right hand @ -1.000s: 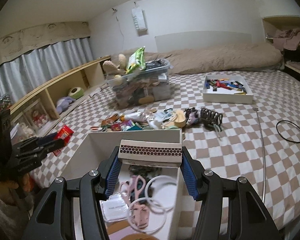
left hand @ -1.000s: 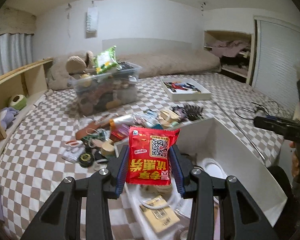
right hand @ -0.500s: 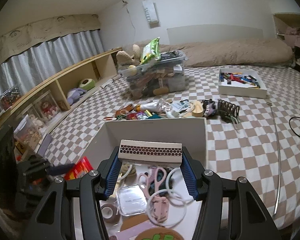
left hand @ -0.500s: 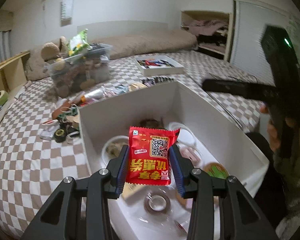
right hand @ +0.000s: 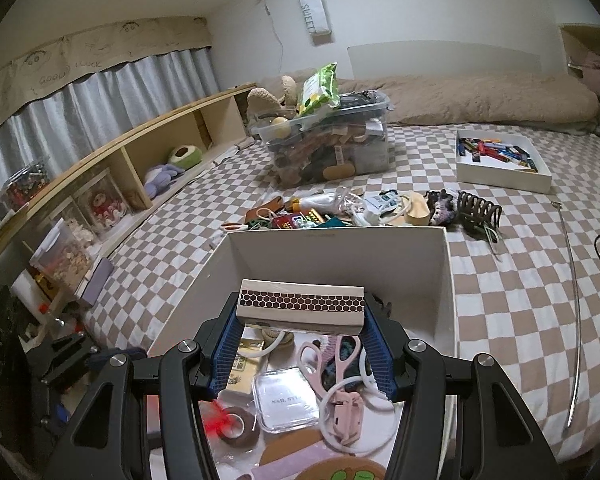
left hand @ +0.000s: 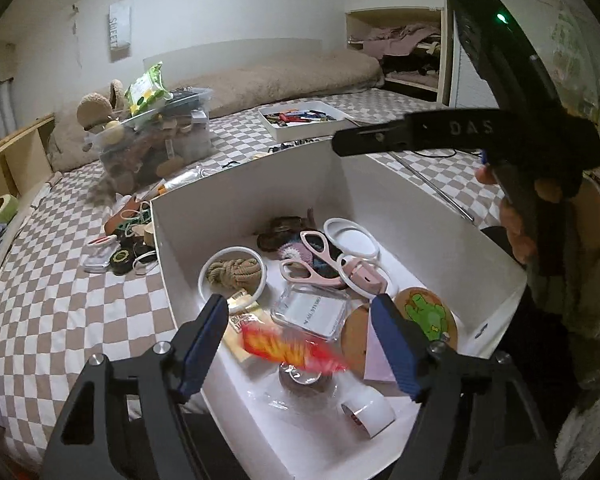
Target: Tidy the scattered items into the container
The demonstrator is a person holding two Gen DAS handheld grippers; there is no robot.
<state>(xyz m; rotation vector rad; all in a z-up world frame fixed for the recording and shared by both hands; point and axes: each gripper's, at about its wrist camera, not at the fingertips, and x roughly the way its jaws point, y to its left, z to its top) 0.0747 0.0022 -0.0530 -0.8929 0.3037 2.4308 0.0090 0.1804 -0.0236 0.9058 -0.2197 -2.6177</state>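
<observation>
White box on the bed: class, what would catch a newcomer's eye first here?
A blurred red snack packet drops between the left tool's open jaws, which have just been opening, into the white box of odds and ends. The right tool holds a matchbox above that box.

A checked beige-and-white cover (right hand: 512,292) spreads over the bed. At the far end lies a long tan bolster (right hand: 472,100) against the white wall. Grey curtains (right hand: 84,100) hang along one side, above a low wooden shelf (right hand: 148,148) holding a green plush toy (right hand: 185,156). A thin metal rod (right hand: 576,320) rests on the cover.
</observation>
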